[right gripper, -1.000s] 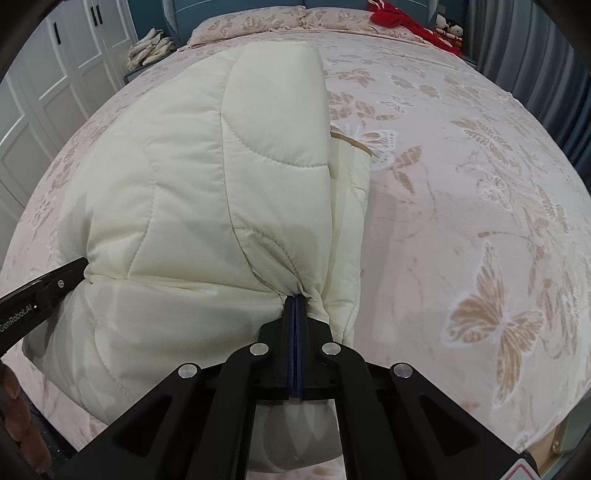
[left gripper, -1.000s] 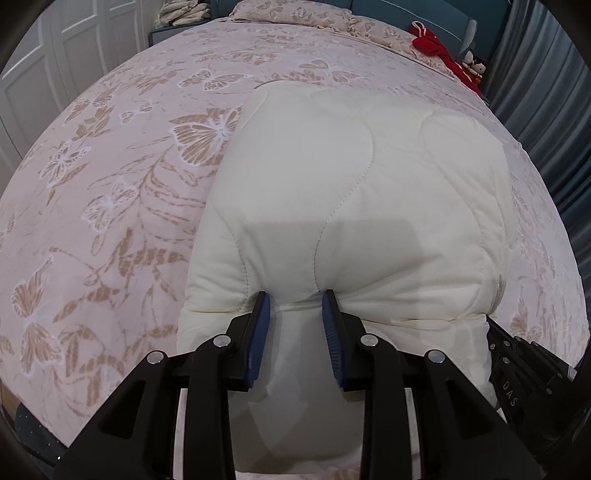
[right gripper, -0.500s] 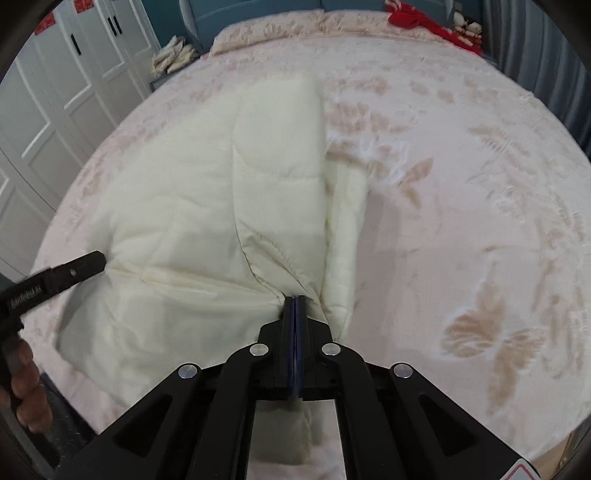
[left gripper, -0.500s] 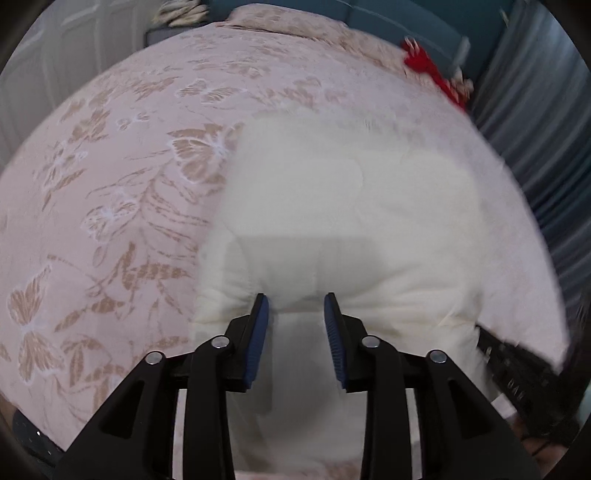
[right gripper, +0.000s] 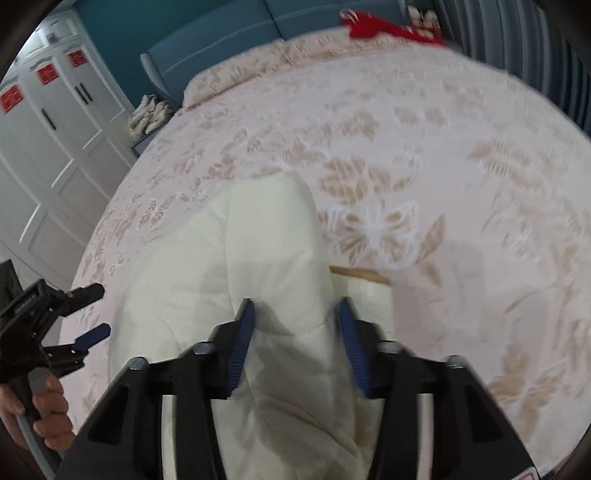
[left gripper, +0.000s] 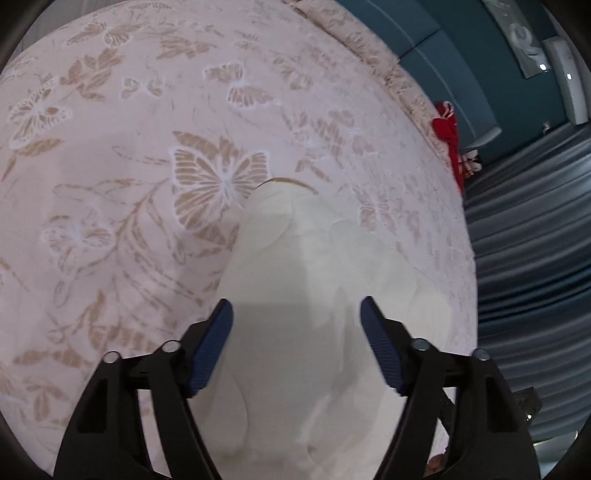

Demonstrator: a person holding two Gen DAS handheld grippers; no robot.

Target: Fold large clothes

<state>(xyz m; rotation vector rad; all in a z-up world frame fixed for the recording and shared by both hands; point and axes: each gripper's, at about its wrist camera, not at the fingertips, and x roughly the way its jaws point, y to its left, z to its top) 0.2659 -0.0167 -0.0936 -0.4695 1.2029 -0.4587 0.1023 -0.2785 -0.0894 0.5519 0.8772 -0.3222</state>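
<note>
Cream quilted coat (right gripper: 266, 258) betw. both open grippers' fingers (left gripper: 212, 343) — ungripped.

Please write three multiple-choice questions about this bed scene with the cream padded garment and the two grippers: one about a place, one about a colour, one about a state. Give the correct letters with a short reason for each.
1. Where does the cream quilted jacket lie?
A. on the butterfly-print bedspread
B. on the floor
C. inside the white wardrobe

2. What colour is the cloth item at the far end of the bed?
A. green
B. red
C. yellow

3. In what state is the right gripper?
A. shut on the jacket
B. shut on nothing
C. open, with its fingers spread

Answers:
1 A: the jacket rests on the bedspread in both wrist views.
2 B: it shows bright red near the pillows.
3 C: the blue pads stand apart with jacket fabric seen between them; the left gripper is likewise open.
</note>
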